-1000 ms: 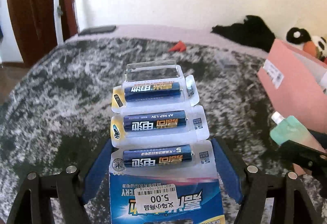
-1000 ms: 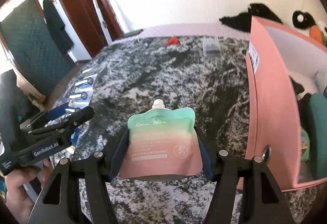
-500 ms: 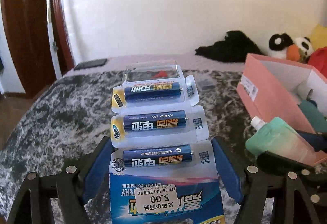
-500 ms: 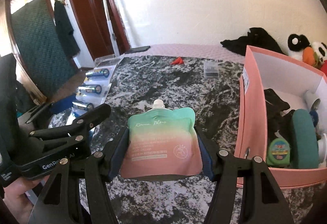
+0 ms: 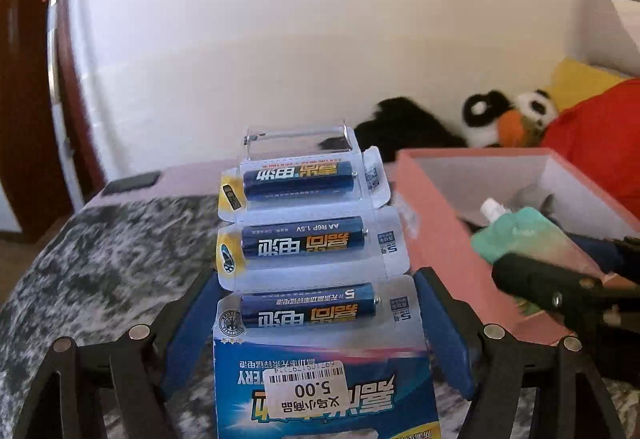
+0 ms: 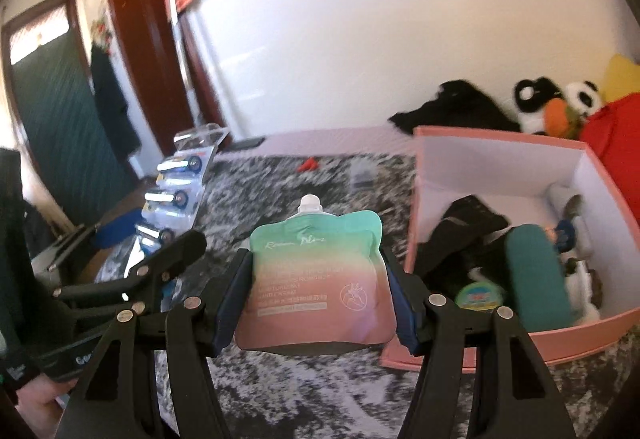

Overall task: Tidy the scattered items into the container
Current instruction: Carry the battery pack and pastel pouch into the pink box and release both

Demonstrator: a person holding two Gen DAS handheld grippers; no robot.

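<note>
Pink box (image 6: 496, 335) awaits: left claw (image 5: 316, 323) grips the battery pack (image 5: 308, 279), right claw (image 6: 320, 291) the pouch (image 6: 316, 275); both need carrying over its rim.

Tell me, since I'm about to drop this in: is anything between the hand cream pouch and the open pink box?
Nothing visible. The pouch, gripped by the right gripper, hangs beside the pink box, whose top is open.
</note>
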